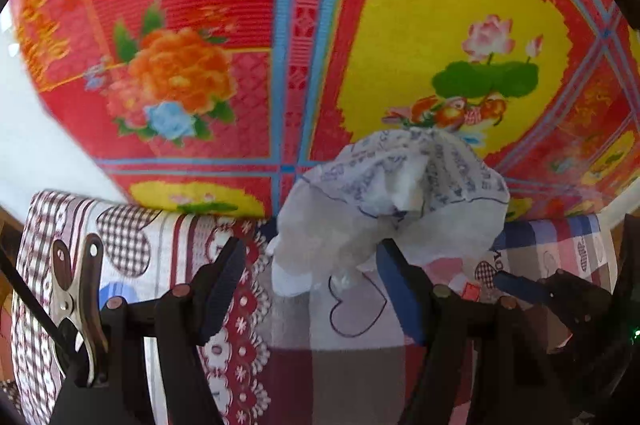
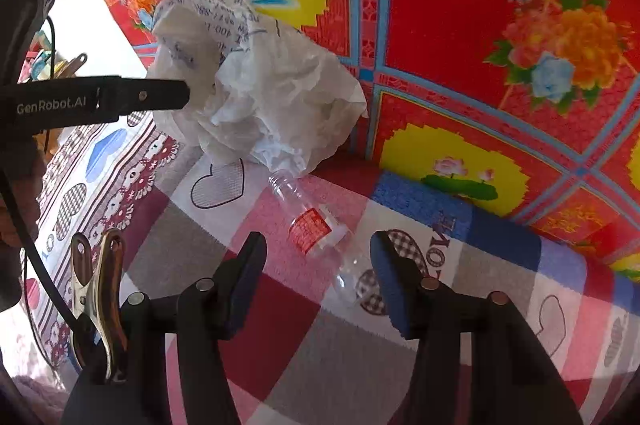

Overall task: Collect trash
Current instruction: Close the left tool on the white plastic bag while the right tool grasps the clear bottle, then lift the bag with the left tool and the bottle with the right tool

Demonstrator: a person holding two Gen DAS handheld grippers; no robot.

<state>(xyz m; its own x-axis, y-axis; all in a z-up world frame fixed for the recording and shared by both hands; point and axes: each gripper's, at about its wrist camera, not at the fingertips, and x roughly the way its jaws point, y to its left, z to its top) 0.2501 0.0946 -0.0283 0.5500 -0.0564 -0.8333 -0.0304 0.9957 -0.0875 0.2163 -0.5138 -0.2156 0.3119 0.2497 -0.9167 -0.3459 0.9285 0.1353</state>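
A crumpled white plastic bag (image 1: 394, 201) with blue print sits on the patterned cloth, right in front of my left gripper (image 1: 310, 257), which is open with the bag's lower edge between its jaws. In the right wrist view the same bag (image 2: 260, 89) lies at the far side, with the left gripper's finger (image 2: 160, 97) touching its left side. A clear plastic bottle (image 2: 316, 225) with a red label lies on the cloth, its neck under the bag. My right gripper (image 2: 318, 265) is open and empty, its jaws on either side of the bottle's base.
The surface is covered by a checked cloth with hearts (image 2: 192, 257). Beyond its far edge lies a red and yellow flowered mat (image 1: 440, 25), lower than the cloth, also in the right wrist view (image 2: 500, 25). A white floor strip (image 1: 36, 145) shows at the left.
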